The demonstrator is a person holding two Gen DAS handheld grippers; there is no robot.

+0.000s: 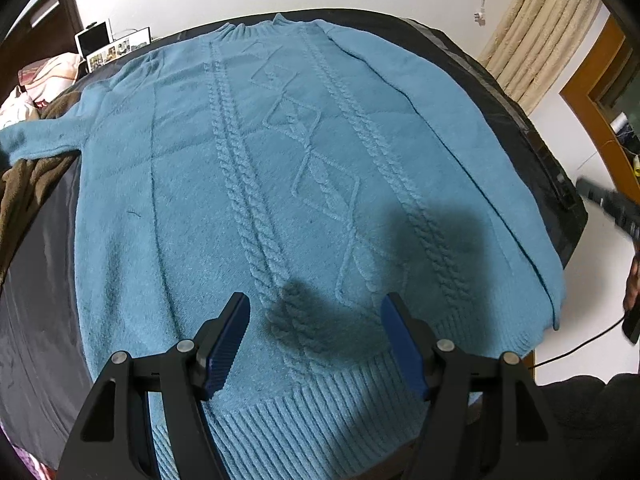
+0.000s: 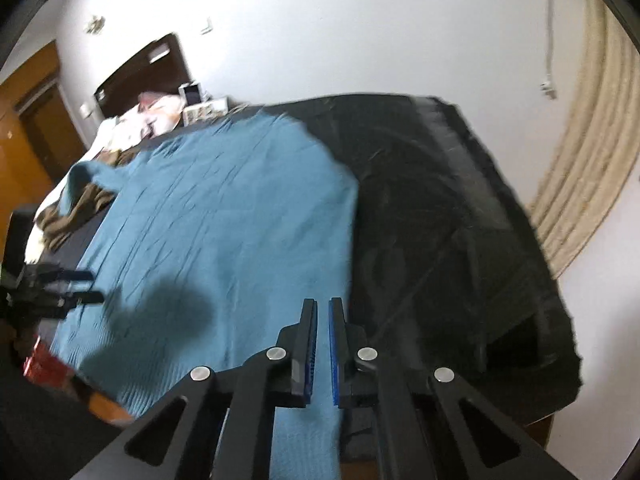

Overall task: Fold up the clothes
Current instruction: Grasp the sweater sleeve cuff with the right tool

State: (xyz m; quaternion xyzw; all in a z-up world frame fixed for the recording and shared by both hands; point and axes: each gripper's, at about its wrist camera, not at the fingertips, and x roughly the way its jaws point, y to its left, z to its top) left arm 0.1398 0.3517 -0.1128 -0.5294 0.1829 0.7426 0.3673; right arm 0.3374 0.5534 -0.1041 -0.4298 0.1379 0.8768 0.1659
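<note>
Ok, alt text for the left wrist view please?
A blue cable-knit sweater lies spread flat on a dark cover. The open left gripper hovers over its ribbed hem.

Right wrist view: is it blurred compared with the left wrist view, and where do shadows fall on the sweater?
Right wrist view: motion-blurred, the sweater has smeared knit and a dark shadow near its hem. Left wrist view: sharp, the cable pattern is clear, with shadows ahead of the left gripper; fisheye bending in both.
</note>
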